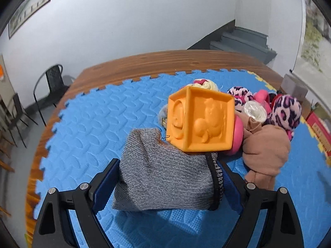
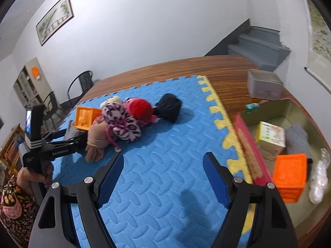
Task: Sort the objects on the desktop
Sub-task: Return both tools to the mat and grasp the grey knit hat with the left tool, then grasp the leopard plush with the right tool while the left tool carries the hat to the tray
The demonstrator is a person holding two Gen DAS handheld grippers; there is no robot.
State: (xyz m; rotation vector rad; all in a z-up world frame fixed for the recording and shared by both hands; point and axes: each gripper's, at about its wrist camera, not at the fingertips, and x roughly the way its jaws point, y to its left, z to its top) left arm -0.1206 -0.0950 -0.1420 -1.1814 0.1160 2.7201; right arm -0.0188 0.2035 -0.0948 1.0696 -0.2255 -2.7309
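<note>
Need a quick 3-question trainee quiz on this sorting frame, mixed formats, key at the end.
1. True or false: the left gripper has the grey knit item between its fingers.
2. Multiple choice: the orange cube nearest the right gripper sits
A. on the blue mat
B. inside the open box
C. between the right fingers
3. Fill in: the orange cube in the left wrist view rests on the far end of the grey knit item, against a pile of ____ goods.

Key: 1 true. 2 B; it is in the open box, while the right jaws are apart over the blue mat. 3 soft.
</note>
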